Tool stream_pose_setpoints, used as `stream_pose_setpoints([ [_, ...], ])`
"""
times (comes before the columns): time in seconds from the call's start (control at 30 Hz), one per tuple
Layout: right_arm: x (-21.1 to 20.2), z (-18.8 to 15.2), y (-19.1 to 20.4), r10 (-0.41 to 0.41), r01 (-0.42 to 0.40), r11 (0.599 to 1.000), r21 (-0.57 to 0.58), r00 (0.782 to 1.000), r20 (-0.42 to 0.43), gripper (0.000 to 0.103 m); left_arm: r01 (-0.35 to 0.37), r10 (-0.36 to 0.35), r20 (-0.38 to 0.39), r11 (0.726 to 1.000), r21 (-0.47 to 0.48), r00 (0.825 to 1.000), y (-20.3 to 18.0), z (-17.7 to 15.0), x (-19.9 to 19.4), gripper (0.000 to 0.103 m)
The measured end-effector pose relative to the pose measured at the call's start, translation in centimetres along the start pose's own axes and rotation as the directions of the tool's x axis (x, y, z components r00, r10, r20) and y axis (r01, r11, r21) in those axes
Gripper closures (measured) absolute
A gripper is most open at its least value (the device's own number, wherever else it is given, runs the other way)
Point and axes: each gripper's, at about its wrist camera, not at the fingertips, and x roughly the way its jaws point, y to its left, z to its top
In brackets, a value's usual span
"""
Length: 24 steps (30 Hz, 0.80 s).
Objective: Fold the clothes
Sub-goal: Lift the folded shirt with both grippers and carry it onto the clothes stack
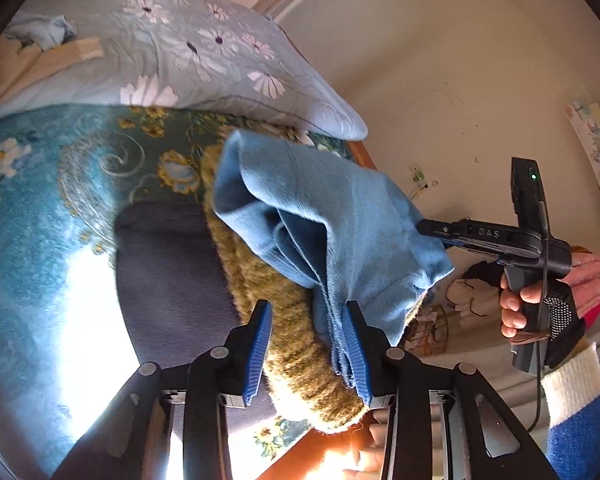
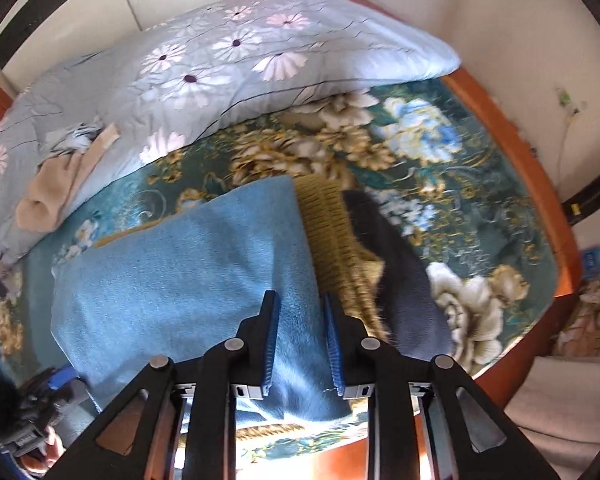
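Note:
A light blue garment (image 1: 332, 220) hangs bunched in the air above the bed; it also shows in the right wrist view (image 2: 188, 280). My left gripper (image 1: 308, 344) is open, and the cloth's edge only brushes its right pad (image 1: 356, 356). My right gripper (image 2: 300, 344) has its jaws partly apart with blue cloth lying between them; in the left wrist view its fingertips (image 1: 432, 232) sit buried in the cloth's far end. Under the blue cloth lie an olive-brown knit garment (image 1: 300, 360) and a dark navy one (image 1: 172, 288).
A teal floral blanket (image 2: 460, 184) covers the bed. A light blue daisy quilt (image 2: 228, 56) lies bunched at the back, with a beige garment (image 2: 56, 192) on its edge. The bed's wooden rim (image 2: 520, 168) runs along the cream wall.

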Motion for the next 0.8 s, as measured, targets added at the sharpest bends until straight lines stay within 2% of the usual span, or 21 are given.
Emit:
stream_pose_setpoints([
  [0.07, -1.1, 0.0, 0.6, -0.033, 0.034, 0.999, -0.028, 0.999, 0.033, 0.078, -0.017, 0.016, 0.044, 0.999, 0.027, 0.999, -0.6, 0.3, -1.0, 0.063],
  [0.13, -1.8, -0.2, 1.5, -0.014, 0.017, 0.998, -0.062, 0.999, 0.050, 0.075, -0.009, 0.005, 0.068, 0.998, 0.058, 0.998, -1.6, 0.7, -1.3, 0.062],
  [0.23, -0.7, -0.8, 2.5, -0.002, 0.005, 0.994, -0.105, 1.000, 0.021, 0.071, 0.013, -0.022, 0.083, 0.994, 0.112, 0.996, -3.7, 1.1, -0.9, 0.058],
  [0.33, 0.5, -1.4, 3.4, 0.008, -0.009, 0.989, -0.147, 1.000, -0.009, 0.071, -0.012, 0.002, 0.073, 0.989, 0.145, 0.997, -4.7, 1.3, 0.5, 0.055],
  [0.47, 2.0, -2.3, 4.5, 0.022, -0.031, 0.980, -0.196, 0.999, -0.046, 0.071, -0.038, 0.035, 0.025, 0.989, 0.142, 0.999, -4.1, 1.4, 2.7, 0.055],
  [0.53, 2.5, -2.8, 4.0, 0.048, -0.054, 0.986, -0.161, 0.998, -0.042, 0.071, -0.046, 0.045, 0.004, 0.989, 0.144, 0.999, -3.7, 1.2, 3.6, 0.055],
  [0.67, 1.9, -3.7, 4.7, 0.053, -0.057, 0.983, -0.175, 0.998, -0.028, 0.071, -0.071, 0.072, 0.000, 0.984, 0.162, 0.997, -4.0, 0.5, 4.3, 0.054],
  [0.8, 1.2, -4.5, 5.5, 0.057, -0.059, 0.980, -0.189, 0.998, -0.014, 0.071, -0.074, 0.073, 0.010, 0.985, 0.154, 0.997, -4.2, -0.1, 3.5, 0.049],
])
